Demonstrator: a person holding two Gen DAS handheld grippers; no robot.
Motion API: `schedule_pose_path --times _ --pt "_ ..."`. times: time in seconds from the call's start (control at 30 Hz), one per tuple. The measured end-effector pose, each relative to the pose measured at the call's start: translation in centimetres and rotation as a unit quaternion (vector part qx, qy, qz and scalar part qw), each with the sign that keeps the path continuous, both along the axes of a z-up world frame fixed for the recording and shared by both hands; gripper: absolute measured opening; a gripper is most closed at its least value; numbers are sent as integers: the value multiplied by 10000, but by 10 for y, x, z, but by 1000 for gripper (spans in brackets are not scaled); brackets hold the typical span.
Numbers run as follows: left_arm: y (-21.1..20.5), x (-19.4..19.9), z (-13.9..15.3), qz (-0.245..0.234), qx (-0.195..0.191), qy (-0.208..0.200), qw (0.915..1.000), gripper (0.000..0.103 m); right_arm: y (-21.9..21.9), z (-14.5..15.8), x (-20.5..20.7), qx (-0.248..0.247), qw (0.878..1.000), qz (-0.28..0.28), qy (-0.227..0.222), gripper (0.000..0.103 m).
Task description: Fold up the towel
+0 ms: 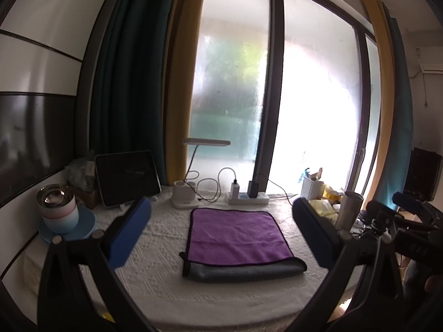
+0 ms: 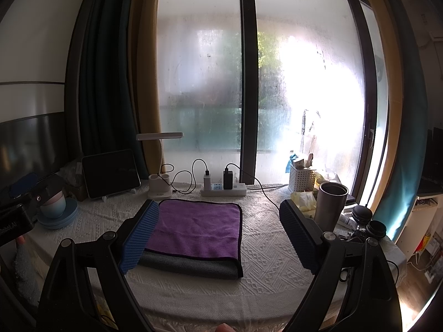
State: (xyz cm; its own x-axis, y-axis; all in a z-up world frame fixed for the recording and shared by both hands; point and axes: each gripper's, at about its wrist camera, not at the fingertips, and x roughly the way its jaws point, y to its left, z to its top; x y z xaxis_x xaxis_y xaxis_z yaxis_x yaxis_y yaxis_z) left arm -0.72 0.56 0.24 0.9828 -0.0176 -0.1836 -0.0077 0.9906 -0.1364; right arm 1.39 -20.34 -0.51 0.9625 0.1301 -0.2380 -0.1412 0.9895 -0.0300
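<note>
A purple towel (image 1: 235,235) with a grey underside lies flat on the white tablecloth, folded, its grey fold showing along the near edge. It also shows in the right wrist view (image 2: 196,229). My left gripper (image 1: 221,232) is open, held above and in front of the towel, its blue pads (image 1: 130,229) apart and empty. My right gripper (image 2: 218,235) is open too, its left pad (image 2: 141,238) over the towel's left edge, nothing held. The right gripper's body shows at the right of the left wrist view (image 1: 409,221).
At the table's back stand a tablet (image 1: 127,177), a white desk lamp (image 1: 191,188) and a power strip (image 1: 246,197) with chargers. A cup on a blue saucer (image 1: 63,221) sits left. A steel tumbler (image 2: 329,204), a white basket (image 2: 301,178) and clutter stand right.
</note>
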Motion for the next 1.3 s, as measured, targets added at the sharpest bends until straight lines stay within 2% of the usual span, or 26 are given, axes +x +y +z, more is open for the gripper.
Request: schedule_pose_path --times 0.27,0.43,0.6,0.8,1.13,1.3 --pt "1 -1 -1 -21 -11 -13 10000 103 0 0 1 -7 10000 6 8 91" --pt "2 8 -7 -39 -8 112 9999 103 2 -8 7 -20 10000 15 82 91" --pt "5 34 -24 -163 -42 453 9988 103 4 -20 23 -53 9996 29 283 91" --pt "7 77 -56 -214 10 1025 9945 103 5 -48 59 -122 9972 63 731 91" --pt "12 158 -133 -437 89 2092 9769 102 11 -115 125 -312 9866 239 1583 90" --pt "16 194 -167 -654 155 2651 9619 102 6 -148 162 -343 9771 231 2089 86"
